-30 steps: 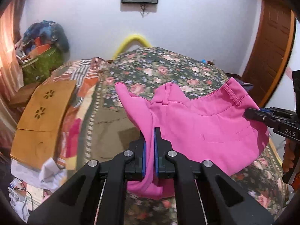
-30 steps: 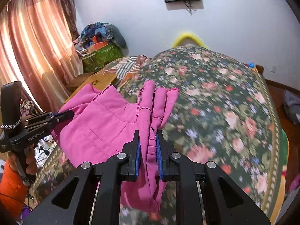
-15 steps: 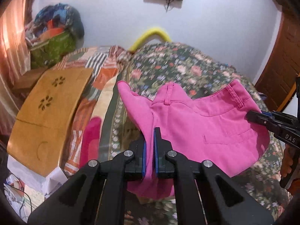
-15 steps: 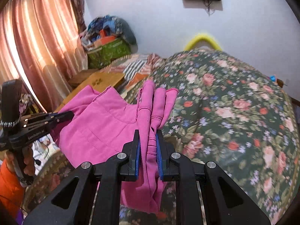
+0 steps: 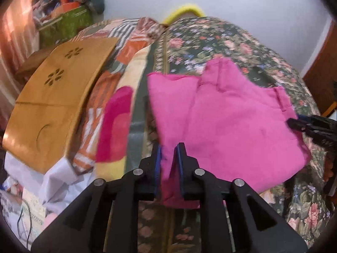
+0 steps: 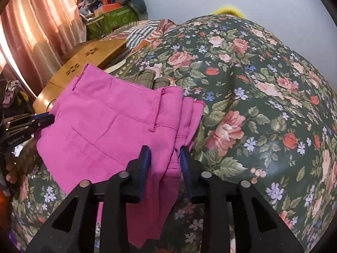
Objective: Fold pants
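On the floral bedspread (image 6: 263,97) the pink pants (image 6: 118,130) lie folded, one end draped over the near edge. Bare spread stretches wide to the right of them; a wooden board (image 5: 56,103) crowds the left. A green box (image 6: 109,20) by the wall holds heaped clothes. Both the left gripper (image 5: 168,154) and right gripper (image 6: 165,158) are opening narrowly, pink cloth between loosened jaws.

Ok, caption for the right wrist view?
Right gripper opening over folded bright pink pants laid on the dark floral bedspread, fabric between its blue pads.
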### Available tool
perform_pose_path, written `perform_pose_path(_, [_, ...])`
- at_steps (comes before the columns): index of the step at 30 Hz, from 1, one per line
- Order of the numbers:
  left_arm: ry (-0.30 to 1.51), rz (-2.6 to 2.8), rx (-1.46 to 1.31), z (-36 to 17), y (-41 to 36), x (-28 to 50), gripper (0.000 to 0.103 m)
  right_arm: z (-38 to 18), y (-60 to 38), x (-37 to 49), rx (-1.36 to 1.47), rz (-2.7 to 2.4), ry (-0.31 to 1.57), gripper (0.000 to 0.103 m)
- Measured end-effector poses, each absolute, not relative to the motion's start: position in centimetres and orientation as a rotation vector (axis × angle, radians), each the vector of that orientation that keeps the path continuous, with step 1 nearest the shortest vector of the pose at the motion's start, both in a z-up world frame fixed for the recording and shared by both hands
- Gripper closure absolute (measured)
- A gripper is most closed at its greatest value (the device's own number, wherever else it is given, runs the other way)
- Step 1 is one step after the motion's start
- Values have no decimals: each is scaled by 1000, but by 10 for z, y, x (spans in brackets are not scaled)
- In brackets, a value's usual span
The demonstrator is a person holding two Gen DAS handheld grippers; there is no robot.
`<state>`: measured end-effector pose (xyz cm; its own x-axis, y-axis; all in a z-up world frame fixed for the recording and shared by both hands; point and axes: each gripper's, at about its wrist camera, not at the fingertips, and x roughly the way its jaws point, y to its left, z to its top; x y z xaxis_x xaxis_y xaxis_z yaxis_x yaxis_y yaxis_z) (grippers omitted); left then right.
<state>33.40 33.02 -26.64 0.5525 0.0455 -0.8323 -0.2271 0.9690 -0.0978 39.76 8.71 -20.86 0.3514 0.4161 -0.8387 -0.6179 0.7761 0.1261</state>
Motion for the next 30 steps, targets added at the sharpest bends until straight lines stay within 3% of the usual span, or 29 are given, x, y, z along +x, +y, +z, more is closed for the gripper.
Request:
perform_pose_path(8, [990, 235, -206, -251, 334, 305, 88, -188, 52, 393, -167, 599, 1016, 70])
perform_pose_path(18, [792, 188, -157, -142, 271, 251, 88, -96, 18, 339, -97, 623, 831, 70])
perform_pose_path(30, [523, 146, -99, -26, 185, 141, 87, 20, -17, 214, -43, 722, 507, 66])
